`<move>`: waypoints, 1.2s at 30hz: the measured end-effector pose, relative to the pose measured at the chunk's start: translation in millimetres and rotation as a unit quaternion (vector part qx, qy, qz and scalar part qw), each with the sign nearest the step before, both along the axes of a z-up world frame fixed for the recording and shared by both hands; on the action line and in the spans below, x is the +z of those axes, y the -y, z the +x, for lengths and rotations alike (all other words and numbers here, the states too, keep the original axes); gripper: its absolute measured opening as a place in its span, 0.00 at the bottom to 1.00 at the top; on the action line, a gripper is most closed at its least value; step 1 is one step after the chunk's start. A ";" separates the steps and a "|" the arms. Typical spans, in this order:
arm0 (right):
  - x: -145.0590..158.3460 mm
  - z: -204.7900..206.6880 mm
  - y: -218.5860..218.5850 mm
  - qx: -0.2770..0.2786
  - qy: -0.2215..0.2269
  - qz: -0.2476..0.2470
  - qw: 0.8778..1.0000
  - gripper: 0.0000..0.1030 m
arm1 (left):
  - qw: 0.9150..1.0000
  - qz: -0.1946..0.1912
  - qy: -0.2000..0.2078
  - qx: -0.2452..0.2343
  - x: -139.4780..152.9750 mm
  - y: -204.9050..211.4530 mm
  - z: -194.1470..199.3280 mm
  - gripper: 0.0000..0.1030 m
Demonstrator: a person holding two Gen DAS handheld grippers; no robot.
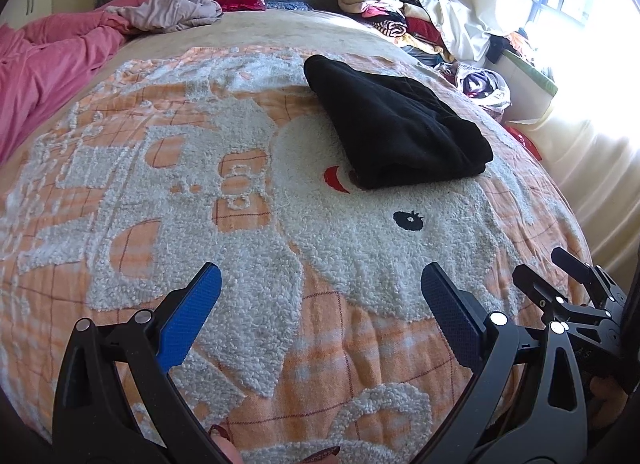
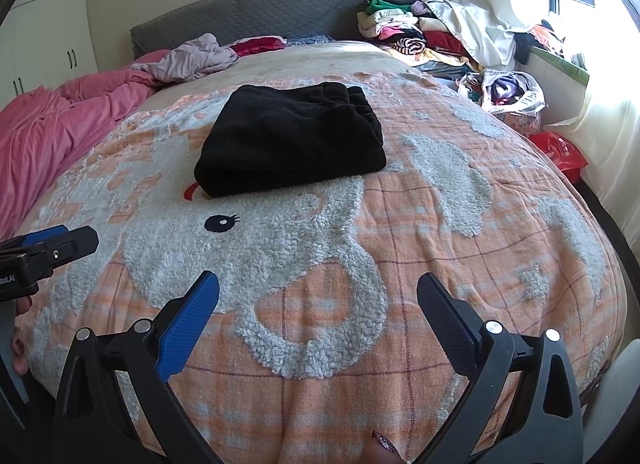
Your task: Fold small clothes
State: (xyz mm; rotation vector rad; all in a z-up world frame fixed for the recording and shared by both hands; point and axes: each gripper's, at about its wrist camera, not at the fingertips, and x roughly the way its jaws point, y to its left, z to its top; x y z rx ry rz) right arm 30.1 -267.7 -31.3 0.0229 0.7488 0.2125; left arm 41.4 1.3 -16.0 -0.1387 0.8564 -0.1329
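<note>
A black garment (image 1: 396, 123) lies folded into a compact rectangle on the orange-and-white fluffy blanket (image 1: 200, 203); it also shows in the right wrist view (image 2: 292, 135). My left gripper (image 1: 320, 276) is open and empty, held well short of the garment near the bed's front. My right gripper (image 2: 318, 284) is open and empty too, also short of the garment. The right gripper shows at the right edge of the left wrist view (image 1: 560, 276), and the left gripper's fingertips (image 2: 60, 240) show at the left edge of the right wrist view.
A pink duvet (image 2: 48, 131) and a mauve crumpled garment (image 2: 196, 55) lie at the back left. A pile of mixed clothes (image 2: 404, 35) sits at the back right by the grey headboard (image 2: 248, 11). A bag of clothes (image 2: 508, 91) and a red bag (image 2: 560, 149) lie beside the bed.
</note>
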 end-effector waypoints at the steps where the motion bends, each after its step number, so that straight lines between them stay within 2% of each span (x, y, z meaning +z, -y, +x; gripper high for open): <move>1: -0.2 -0.3 0.6 -0.001 0.000 0.000 1.000 0.96 | 1.000 0.001 -0.001 0.000 -0.4 0.2 -0.3 0.91; 36: -4.5 0.9 -3.5 0.001 -0.003 -0.007 1.000 0.96 | 1.000 0.007 -0.003 0.017 -0.8 -4.3 -0.4 0.91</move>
